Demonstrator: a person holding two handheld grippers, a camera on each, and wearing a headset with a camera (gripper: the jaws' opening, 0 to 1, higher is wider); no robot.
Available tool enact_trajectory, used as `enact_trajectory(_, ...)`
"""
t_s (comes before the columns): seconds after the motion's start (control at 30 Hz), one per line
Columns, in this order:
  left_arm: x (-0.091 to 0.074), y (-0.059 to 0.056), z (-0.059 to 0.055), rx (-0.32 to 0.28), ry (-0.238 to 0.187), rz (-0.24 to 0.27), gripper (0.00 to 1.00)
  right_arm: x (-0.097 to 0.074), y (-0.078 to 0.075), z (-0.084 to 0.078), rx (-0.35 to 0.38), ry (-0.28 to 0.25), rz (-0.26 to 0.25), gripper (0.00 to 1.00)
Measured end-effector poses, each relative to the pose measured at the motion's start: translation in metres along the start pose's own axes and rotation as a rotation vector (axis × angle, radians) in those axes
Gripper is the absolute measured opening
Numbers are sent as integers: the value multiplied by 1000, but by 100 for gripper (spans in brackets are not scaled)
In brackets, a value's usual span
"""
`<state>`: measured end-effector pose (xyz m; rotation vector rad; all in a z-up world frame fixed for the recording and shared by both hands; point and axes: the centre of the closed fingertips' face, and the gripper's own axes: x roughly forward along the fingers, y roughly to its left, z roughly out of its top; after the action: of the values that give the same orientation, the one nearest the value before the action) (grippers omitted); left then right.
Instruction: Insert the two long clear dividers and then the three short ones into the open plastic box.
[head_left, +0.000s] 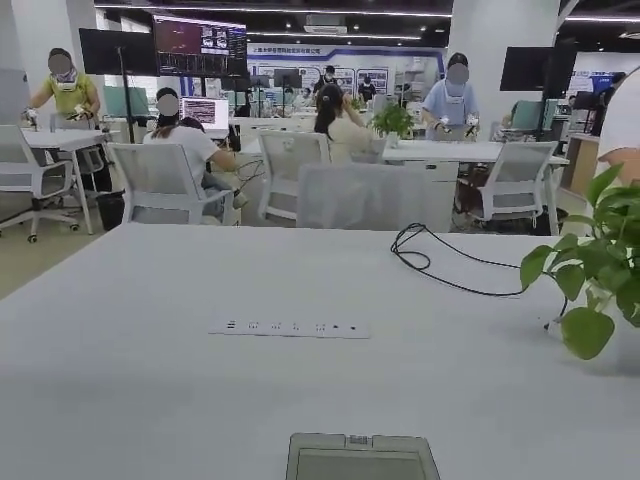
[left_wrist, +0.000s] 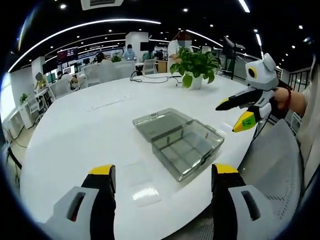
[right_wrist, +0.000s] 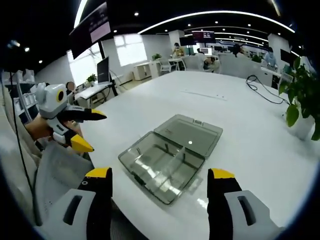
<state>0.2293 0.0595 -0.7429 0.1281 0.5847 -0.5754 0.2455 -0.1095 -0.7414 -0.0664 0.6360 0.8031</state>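
The open clear plastic box (left_wrist: 180, 140) lies on the white table (left_wrist: 90, 130), lid flat on the far side and tray nearer the table edge. It also appears in the right gripper view as the box (right_wrist: 167, 155), and its lid edge (head_left: 362, 458) reaches the bottom of the head view. Flat clear dividers (left_wrist: 141, 182) lie on the table just left of the box. My left gripper (left_wrist: 163, 170) is open, short of the table edge with nothing between its jaws. My right gripper (right_wrist: 160, 173) is open too, held off the box's other side. Each sees the other: right gripper (left_wrist: 229, 118), left gripper (right_wrist: 96, 132).
A potted plant (left_wrist: 196, 65) stands on the far right of the table, with a black cable (head_left: 440, 262) beside it. A socket strip (head_left: 290, 327) is set in the table's middle. Chairs (head_left: 160, 185) and seated people are beyond the far edge.
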Motion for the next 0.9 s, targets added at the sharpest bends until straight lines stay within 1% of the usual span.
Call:
enact_trajectory(0.07,3,4,-4,-4,26,12,78,0,1,1,-1,-11,6,79)
enact_trajectory(0.1,4,7,-7,-1,52,24,77,0,2,1,-1,-14,8,79)
enact_trajectory(0.13,6,7,-9,11,70,23,76,0,2,2,-1,-18,9,79)
enact_trajectory(0.23,10,10,-11,8,97,30,74,1,2,1,0,-21,9,79)
enact_trajectory(0.3,12,12,-16,7,128,44,71,1,2,1,-3,-18,6,79)
enact_trajectory(0.4,17,15,-23,-3,162,55,67,1,3,0,-6,-15,5,79)
enact_trajectory(0.5,22,17,-29,-17,190,56,63,2,3,-1,-6,-13,5,79)
enact_trajectory(0.57,24,19,-34,-41,210,62,60,2,3,-2,-2,-11,6,79)
enact_trajectory(0.63,27,20,-36,-73,209,58,58,3,3,-3,1,-7,10,79)
enact_trajectory(0.67,28,21,-37,-83,215,63,57,3,3,-4,3,-6,9,79)
enact_trajectory(0.9,37,30,-53,-107,278,92,50,4,-1,-3,13,-7,9,79)
